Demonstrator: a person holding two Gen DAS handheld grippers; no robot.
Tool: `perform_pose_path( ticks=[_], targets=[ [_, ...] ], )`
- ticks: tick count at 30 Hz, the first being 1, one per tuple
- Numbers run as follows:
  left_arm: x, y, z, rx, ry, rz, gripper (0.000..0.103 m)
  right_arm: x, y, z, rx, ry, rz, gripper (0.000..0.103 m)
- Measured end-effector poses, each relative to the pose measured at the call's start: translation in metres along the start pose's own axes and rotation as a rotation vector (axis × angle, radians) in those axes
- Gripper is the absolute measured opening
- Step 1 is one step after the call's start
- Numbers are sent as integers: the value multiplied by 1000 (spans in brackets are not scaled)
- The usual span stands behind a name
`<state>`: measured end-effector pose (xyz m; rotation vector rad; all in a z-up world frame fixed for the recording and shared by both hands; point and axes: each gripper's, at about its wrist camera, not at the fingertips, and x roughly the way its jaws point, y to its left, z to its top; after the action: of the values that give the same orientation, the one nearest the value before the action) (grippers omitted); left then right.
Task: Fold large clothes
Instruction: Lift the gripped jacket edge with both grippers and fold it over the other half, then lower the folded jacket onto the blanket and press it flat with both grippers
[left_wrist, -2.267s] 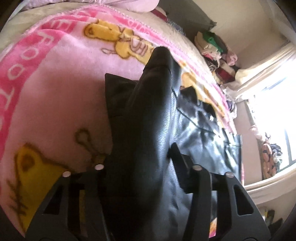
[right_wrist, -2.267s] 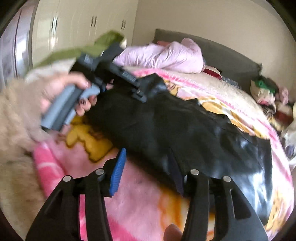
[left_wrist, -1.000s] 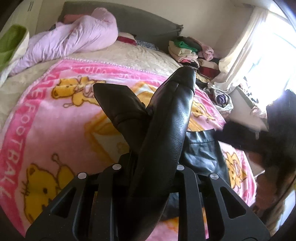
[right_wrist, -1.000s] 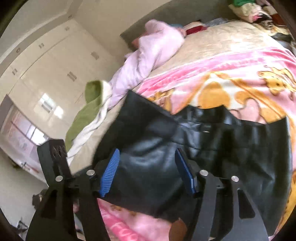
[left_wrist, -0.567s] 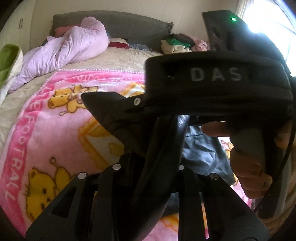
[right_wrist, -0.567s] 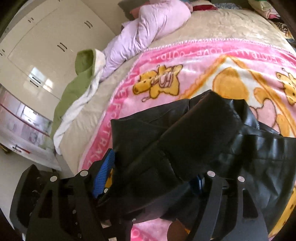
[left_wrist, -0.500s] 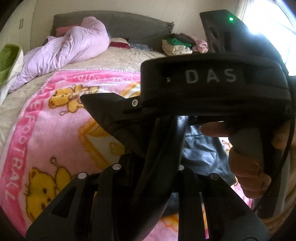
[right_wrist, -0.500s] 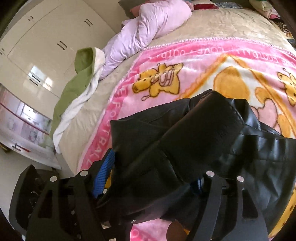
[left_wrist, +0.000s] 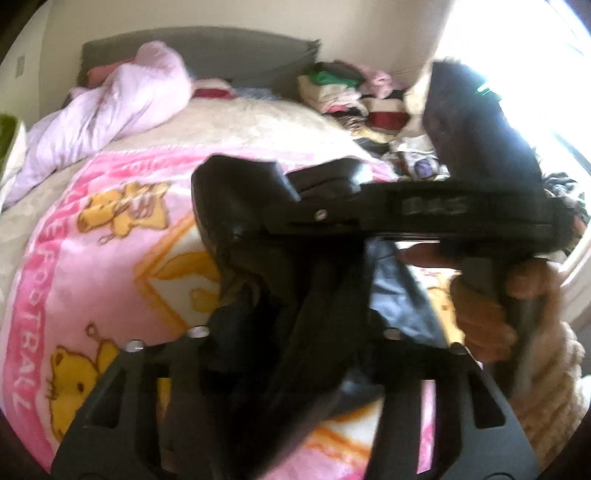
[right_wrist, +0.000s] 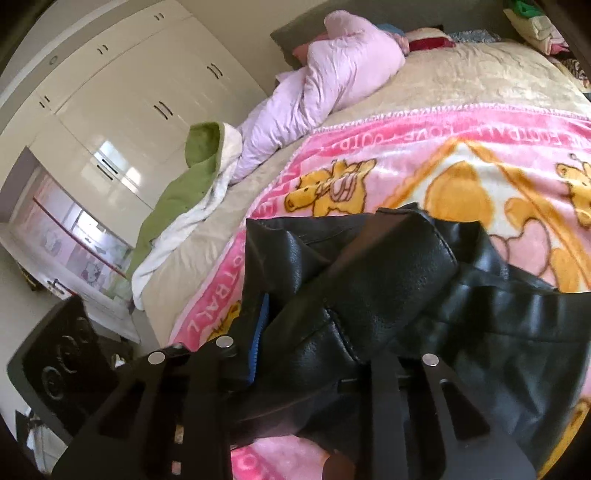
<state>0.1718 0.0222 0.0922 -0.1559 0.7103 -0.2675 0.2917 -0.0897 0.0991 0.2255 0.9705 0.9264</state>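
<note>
Two grippers on one black leather jacket (left_wrist: 236, 206), above a pink cartoon-bear blanket (left_wrist: 66, 266) spread over the bed. Left gripper (left_wrist: 291, 325): jaws just been opening, standing well apart, a dark fold of the jacket hanging loose in the gap, pads not visibly pressing on it. Right gripper (right_wrist: 317, 343): jaws just been closing, drawn in tight on a bunched sleeve of the jacket, blue pad (right_wrist: 258, 332) pressed against the leather on the left side, the other pad hidden under the fold. In the left wrist view, right gripper body crossing from the right just past the left fingers, held by a hand (left_wrist: 484, 314) in a fluffy beige sleeve (left_wrist: 546, 387). Rest of the jacket spread flat on the blanket toward the right (right_wrist: 517, 350), collar end lifted. Farther up the bed: a lilac padded coat (right_wrist: 332, 81) heaped near the grey headboard (left_wrist: 207, 48), a green and white garment (right_wrist: 184, 192) at the bed's edge beside cream wardrobe doors (right_wrist: 122, 92). Stack of folded clothes (left_wrist: 340, 92) at the far corner by the bright window.
</note>
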Motion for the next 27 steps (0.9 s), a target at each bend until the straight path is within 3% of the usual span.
perform_pose_path(
  ticks=[2, 5, 7, 11, 14, 16, 20, 22, 23, 26, 27],
  targets=[
    [-9, -10, 3, 14, -23, -12, 72, -8, -19, 1, 44, -16, -2, 22],
    [-27, -26, 6, 54, -72, -21, 73, -23, -50, -2, 88, -44, 31, 20],
    [-39, -24, 8, 33, -109, -37, 83, -33, -65, -5, 94, -57, 48, 20],
    [-47, 7, 8, -63, -189, 57, 90, -55, -98, -15, 103, -81, 66, 19],
    [-13, 39, 4, -151, -115, 130, 90, -72, -121, -26, 113, -99, 55, 19],
    [19, 53, -2, -198, -38, 125, 90, -84, -139, -33, 125, -116, 39, 19],
    [85, 53, -25, -270, 122, -18, 89, -95, -169, -48, 181, -134, 9, 20],
    [101, 35, -34, -255, 142, -51, 88, -95, -186, -56, 251, -113, -36, 38],
    [103, 28, -36, -248, 142, -49, 88, -97, -197, -61, 306, -103, -46, 56],
    [110, 12, -37, -220, 153, -75, 87, -104, -217, -72, 444, -79, 59, 94],
    [110, 3, -37, -176, 153, -59, 87, -107, -217, -73, 457, -81, 80, 94]
  ],
)
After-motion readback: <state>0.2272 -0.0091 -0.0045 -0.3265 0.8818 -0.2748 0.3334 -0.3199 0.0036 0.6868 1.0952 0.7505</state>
